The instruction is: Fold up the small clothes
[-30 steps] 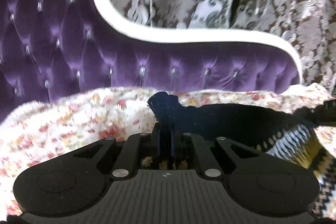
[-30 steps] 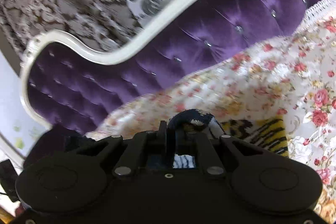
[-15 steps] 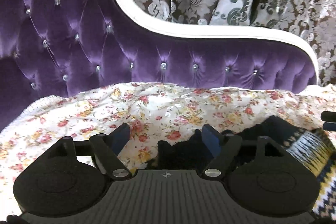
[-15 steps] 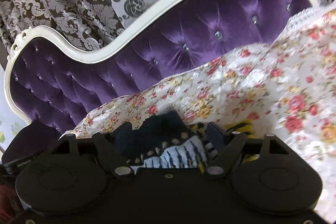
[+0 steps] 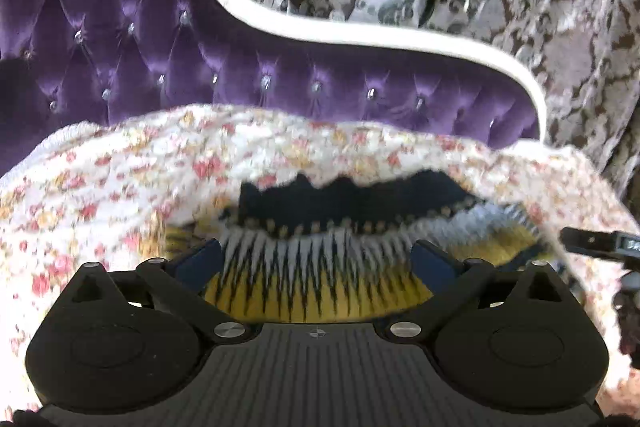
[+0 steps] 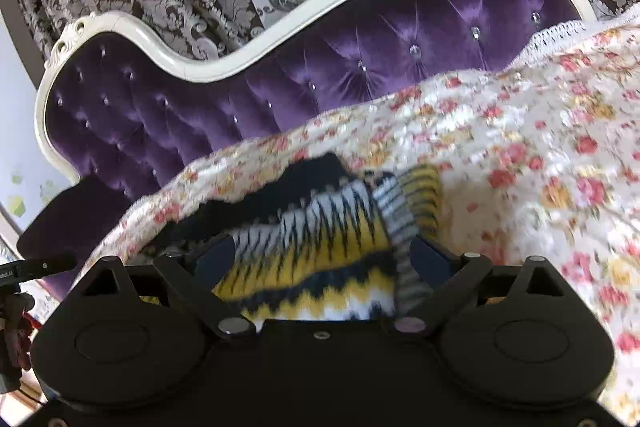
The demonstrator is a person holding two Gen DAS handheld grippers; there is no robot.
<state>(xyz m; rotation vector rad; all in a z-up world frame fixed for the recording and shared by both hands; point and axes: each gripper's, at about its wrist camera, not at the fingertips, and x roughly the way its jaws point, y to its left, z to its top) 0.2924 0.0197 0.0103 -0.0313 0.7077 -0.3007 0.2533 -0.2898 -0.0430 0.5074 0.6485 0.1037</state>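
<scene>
Both tongs stood wide with jaws opening: left gripper [image 5: 316, 259] and right gripper [image 6: 322, 255], each framing the garment low in its view, pads clear of the cloth, nothing pinched.

Item 1, sofa [image 5: 132, 39]: purple tufted back with white trim, filling the upper half of both views; patterned curtain [image 5: 540, 7] behind it at the top.

Item 2, floral blanket [image 5: 120, 179]: spread over the seat across the middle of each frame, bearing the garment.

Item 3, knit garment [image 5: 320, 267]: small, with navy, white and yellow zigzag bands. It lay on the blanket at lower centre, dark navy edge toward the sofa back, yellow band nearest the camera. In the left wrist view its long axis ran side to side across the frame; in the right wrist view it slanted from lower left up to centre right, where a narrow striped part [image 6: 416, 195] sat across the end.

Step judged: a release, with the cloth laid down, probably closing one fold. Next move would likely call for fresh pinches on an outer edge or corner, both tongs together, to carry a further fold across the short way.
</scene>
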